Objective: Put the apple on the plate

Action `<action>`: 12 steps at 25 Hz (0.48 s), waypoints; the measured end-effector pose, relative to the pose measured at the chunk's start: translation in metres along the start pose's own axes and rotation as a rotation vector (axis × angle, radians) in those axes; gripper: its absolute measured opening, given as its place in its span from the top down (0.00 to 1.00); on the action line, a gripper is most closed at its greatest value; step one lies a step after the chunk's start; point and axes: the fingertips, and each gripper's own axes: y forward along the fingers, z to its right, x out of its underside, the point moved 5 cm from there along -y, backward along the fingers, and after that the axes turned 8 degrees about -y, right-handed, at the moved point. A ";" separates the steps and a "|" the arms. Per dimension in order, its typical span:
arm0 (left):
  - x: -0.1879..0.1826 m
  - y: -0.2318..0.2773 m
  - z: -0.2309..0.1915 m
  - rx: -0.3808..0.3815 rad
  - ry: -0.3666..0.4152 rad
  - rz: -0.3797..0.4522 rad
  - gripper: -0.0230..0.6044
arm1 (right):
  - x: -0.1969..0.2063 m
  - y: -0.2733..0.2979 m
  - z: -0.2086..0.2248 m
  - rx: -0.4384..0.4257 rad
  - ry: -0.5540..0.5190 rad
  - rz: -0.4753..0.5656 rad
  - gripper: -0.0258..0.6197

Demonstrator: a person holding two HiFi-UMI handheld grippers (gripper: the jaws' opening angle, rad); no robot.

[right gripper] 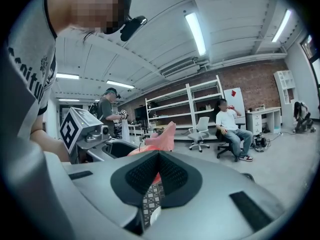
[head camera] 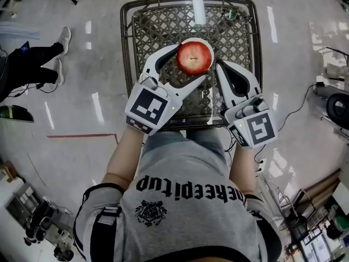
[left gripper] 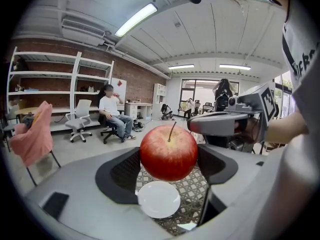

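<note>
My left tool grips the apple just above the white plate at the middle of the counter. My right tool waits beside it, jaws together, empty. Placing step, I judge: lower the apple, then release.

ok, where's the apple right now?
Head view, centre: apple clamped in the left gripper, just above the white plate on the wicker table.

Metal-framed lattice-top table with a white plate on its weave.
</note>
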 end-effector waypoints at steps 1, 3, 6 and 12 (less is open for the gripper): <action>0.002 0.002 -0.001 -0.001 -0.005 -0.004 0.33 | 0.003 0.002 0.001 -0.004 0.003 -0.004 0.95; 0.007 0.006 -0.004 -0.006 -0.014 -0.013 0.33 | 0.007 0.006 0.003 -0.012 0.011 -0.011 0.95; 0.012 0.008 -0.007 -0.018 -0.019 -0.029 0.33 | 0.010 0.009 0.003 -0.025 0.021 -0.023 0.95; 0.021 0.013 -0.012 -0.028 -0.035 -0.045 0.33 | 0.017 0.015 0.002 -0.052 0.039 -0.043 0.95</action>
